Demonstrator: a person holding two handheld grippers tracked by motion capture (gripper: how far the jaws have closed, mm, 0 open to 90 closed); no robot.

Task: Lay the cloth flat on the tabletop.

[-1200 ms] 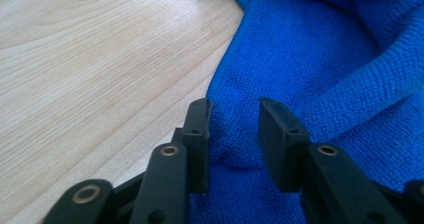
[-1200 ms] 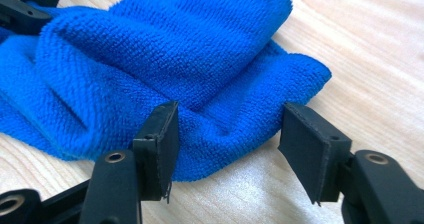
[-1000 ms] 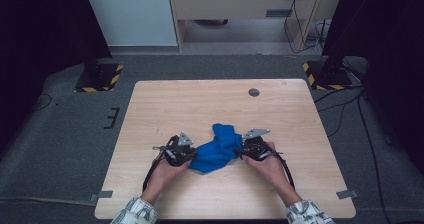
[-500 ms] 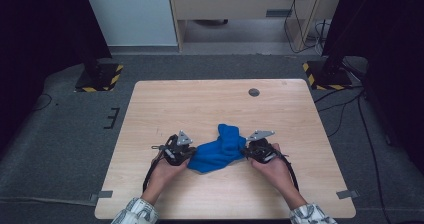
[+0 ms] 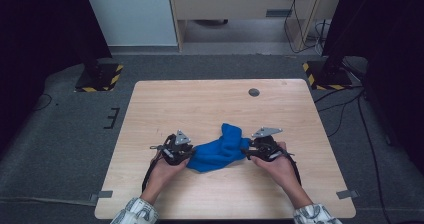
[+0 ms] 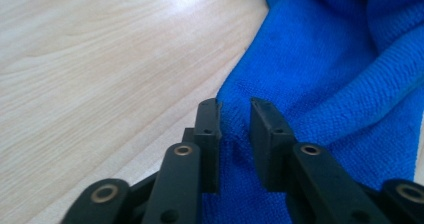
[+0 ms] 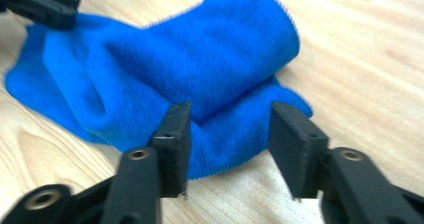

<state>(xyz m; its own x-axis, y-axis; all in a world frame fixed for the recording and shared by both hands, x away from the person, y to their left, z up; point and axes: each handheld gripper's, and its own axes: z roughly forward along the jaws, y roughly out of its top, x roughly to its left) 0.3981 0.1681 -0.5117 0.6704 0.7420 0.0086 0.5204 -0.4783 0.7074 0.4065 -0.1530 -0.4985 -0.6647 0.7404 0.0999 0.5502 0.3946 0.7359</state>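
My left tongs (image 5: 187,154) point toward three o'clock, jaws nearly closed with a narrow gap. My right tongs (image 5: 248,151) point toward nine o'clock, jaws spread wide. Both forearms angle inward.

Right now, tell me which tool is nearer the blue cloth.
Left. The left tool has the blue cloth's edge between its jaws; the right tool stands open just short of the opposite edge.

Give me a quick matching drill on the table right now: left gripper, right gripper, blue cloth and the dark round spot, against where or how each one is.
Things:
1. left gripper
2. right gripper
3. blue cloth
4. dark round spot

States:
A. far side of the table top
B. jaws wide apart at the cloth's edge
C. bunched between the two grippers
D. jaws close together, a cloth fold between them

Pairs: 1-D, 2-B, 3-C, 4-A
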